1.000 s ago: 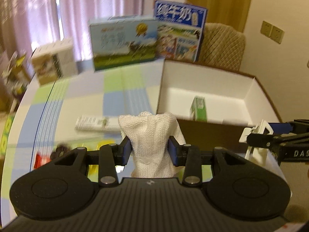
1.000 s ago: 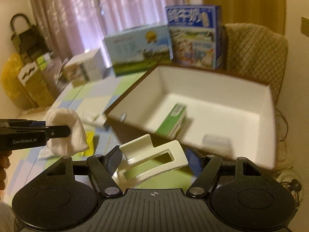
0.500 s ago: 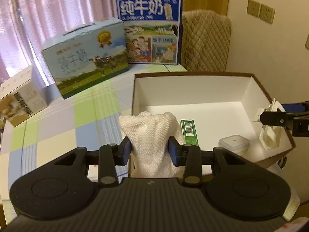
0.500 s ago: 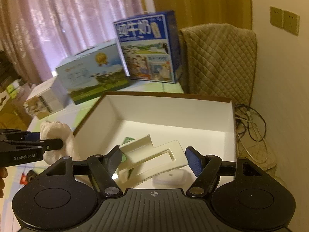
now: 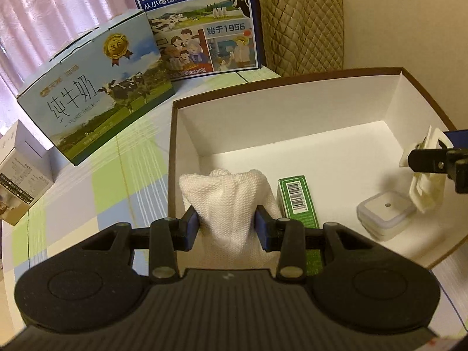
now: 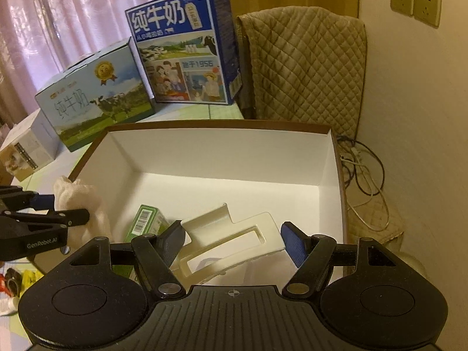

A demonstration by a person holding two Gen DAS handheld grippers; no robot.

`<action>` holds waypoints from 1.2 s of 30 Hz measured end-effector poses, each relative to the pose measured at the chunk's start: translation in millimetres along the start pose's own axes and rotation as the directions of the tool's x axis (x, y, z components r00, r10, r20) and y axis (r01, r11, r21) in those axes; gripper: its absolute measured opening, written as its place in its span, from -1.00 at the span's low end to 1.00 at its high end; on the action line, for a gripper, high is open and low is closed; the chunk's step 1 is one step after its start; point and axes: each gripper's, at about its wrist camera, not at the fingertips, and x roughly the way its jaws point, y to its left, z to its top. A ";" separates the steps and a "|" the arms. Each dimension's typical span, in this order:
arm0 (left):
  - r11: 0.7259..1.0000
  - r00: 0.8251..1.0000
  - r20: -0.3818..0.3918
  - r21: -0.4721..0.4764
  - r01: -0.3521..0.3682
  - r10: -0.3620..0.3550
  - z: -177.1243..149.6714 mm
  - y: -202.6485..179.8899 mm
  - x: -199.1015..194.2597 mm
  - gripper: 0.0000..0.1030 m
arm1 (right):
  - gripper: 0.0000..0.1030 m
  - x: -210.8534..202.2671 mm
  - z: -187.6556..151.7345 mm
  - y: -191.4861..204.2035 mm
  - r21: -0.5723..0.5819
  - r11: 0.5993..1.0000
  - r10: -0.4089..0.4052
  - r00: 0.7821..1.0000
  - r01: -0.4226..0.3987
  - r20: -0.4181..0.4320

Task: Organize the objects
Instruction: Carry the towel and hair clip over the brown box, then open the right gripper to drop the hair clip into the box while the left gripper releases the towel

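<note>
My left gripper (image 5: 228,225) is shut on a white knitted cloth (image 5: 225,196), held over the near left corner of the open white box (image 5: 292,84). My right gripper (image 6: 232,239) is shut on a cream plastic holder (image 6: 210,228), hanging above the box's right side. In the left wrist view that holder (image 5: 424,187) hovers just over a small white lidded container (image 5: 386,207). A green carton (image 5: 295,199) lies on the box floor beside the cloth. The right wrist view shows the left gripper (image 6: 73,207) with the cloth (image 6: 79,199) at the box's left wall.
A light blue milk case (image 5: 96,99), a dark blue milk case (image 5: 199,23) and a small white box (image 5: 20,169) stand behind and left of the open box. A quilted chair (image 6: 304,67) and floor cables (image 6: 365,169) lie beyond the table. Small items (image 6: 14,280) sit at the left.
Both grippers have moved forward and over the box, each keeping its hold. The cloth now hangs inside the left rim and the holder sits above the lidded container.
</note>
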 end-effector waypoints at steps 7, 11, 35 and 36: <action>0.998 1.000 0.006 0.059 -0.021 0.020 4.0 -10.2 6.7 -0.28 | 0.34 8.9 4.0 -5.1 0.019 1.000 -0.019 1.000 0.019 -0.013; 0.997 0.999 0.025 0.071 -0.028 0.026 6.5 -11.6 5.1 -0.13 | 0.34 12.8 5.4 -9.8 0.047 0.999 -0.020 1.000 0.021 -0.018; 1.000 0.999 0.040 0.007 -0.029 0.029 -0.2 4.3 -2.8 0.39 | 0.45 5.8 7.6 -13.2 0.041 0.999 -0.020 0.999 0.019 0.036; 1.000 0.999 0.042 0.005 -0.027 0.027 -1.2 4.9 -4.1 0.40 | 0.46 3.4 6.7 -12.0 0.033 0.999 -0.020 0.999 0.019 0.041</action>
